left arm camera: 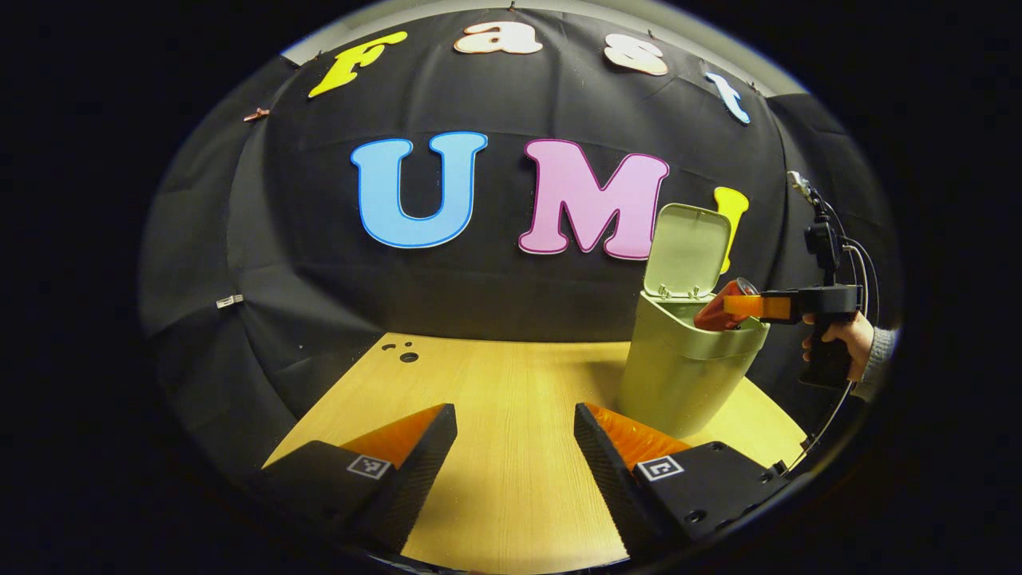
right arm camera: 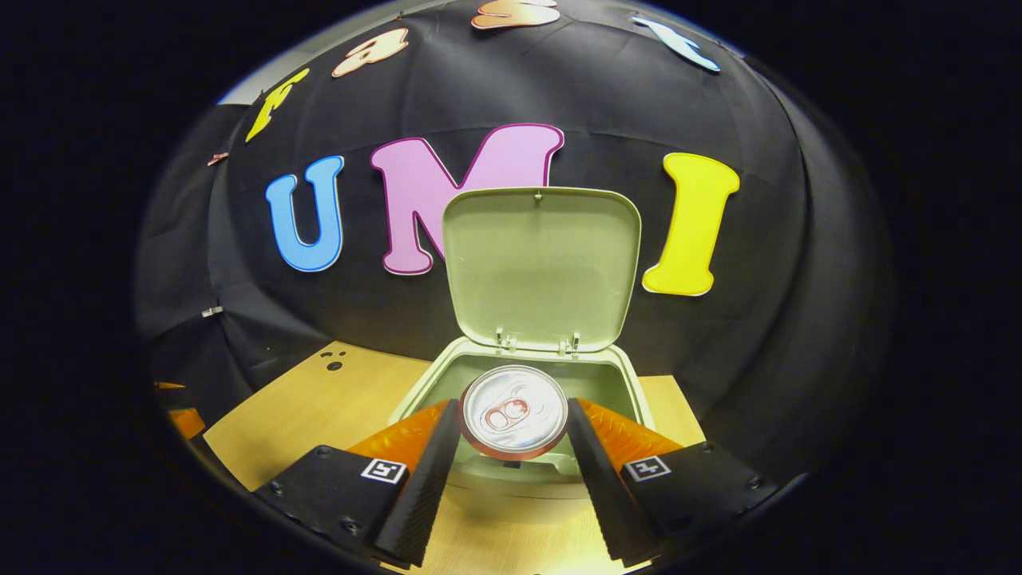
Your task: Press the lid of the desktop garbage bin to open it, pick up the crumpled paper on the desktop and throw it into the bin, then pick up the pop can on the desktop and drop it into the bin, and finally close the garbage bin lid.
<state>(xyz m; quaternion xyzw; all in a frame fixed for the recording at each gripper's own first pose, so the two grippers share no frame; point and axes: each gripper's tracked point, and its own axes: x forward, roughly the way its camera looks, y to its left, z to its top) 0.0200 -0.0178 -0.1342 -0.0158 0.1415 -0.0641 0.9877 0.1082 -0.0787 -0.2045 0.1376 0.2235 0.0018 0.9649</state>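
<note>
While right gripper [right arm camera: 513, 423] fingers clamp pop can [right arm camera: 513, 411] over open bin [right arm camera: 631, 383], left gripper [left arm camera: 515, 435] fingers apart.

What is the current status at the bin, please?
Right claw shut on red metal pop can over open pale green plastic bin. Left claw open, empty. Nothing obstructing.

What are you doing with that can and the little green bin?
A person is tidying a desk with two hand-held grippers. The right hand-held gripper is shut on a pop can and holds it tilted over the mouth of the garbage bin, whose lid stands open. The can is not dropped yet. The left hand-held gripper is open with nothing between its fingers, above the wooden desktop.
</note>
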